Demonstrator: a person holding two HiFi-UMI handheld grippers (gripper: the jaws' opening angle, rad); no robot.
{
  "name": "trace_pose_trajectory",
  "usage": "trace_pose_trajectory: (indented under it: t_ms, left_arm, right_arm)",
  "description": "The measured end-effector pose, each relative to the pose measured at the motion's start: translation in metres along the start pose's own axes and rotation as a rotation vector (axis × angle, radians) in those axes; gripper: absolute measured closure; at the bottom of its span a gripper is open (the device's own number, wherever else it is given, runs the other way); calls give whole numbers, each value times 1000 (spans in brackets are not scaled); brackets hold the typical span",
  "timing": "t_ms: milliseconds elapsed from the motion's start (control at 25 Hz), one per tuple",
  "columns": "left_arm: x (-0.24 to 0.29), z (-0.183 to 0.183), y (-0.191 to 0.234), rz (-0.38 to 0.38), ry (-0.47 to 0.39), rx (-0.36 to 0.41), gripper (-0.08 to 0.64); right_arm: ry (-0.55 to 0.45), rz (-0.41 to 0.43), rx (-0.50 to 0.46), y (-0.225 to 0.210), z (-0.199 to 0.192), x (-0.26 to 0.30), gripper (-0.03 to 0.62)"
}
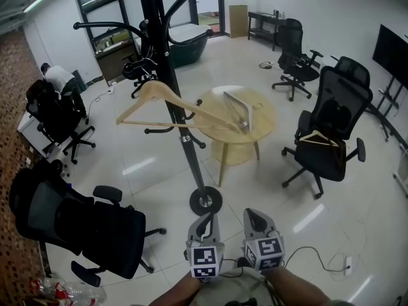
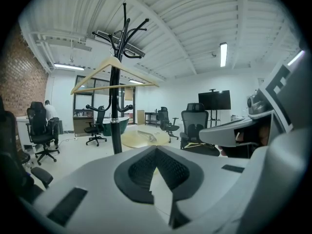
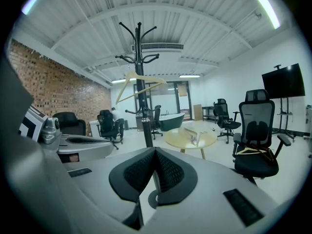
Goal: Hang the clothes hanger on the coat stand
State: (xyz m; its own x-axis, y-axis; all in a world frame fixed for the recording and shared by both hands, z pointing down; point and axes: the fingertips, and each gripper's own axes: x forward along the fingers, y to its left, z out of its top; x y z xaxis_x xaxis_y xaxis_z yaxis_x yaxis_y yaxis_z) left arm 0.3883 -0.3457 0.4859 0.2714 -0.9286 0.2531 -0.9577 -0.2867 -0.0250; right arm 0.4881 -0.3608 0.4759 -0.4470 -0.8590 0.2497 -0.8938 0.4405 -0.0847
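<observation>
My left gripper [image 1: 204, 224] is clenched shut on nothing. Well ahead of it and up to its left, the wooden hanger [image 1: 155, 89] hangs on the coat stand [image 1: 193, 164], whose base sits just beyond my jaws. Just beside it, my right gripper [image 1: 258, 222] is also clenched and empty, with a round table [image 1: 258, 116] farther ahead.

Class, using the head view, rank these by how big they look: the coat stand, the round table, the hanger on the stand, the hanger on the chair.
1. coat stand
2. round table and hanger on the stand: similar extent, not ranked apart
3. hanger on the chair: smallest, but farther off
</observation>
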Motion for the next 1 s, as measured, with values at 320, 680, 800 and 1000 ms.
trace_pose_trajectory:
  t_ms: [320,680,800,1000]
  left_arm:
    - [2,-1,5,5,6,5,548]
    - [1,0,5,5,11,10,548]
    - [0,0,3,0,9,7,548]
    - [1,0,3,-1,5,3,548]
  right_arm:
    - [-13,11,18,4,-1,7,592]
    - [-15,14,43,4,0,7,592]
    - [-15,16,52,4,1,6,592]
    - [-13,5,45,2,-3,6,592]
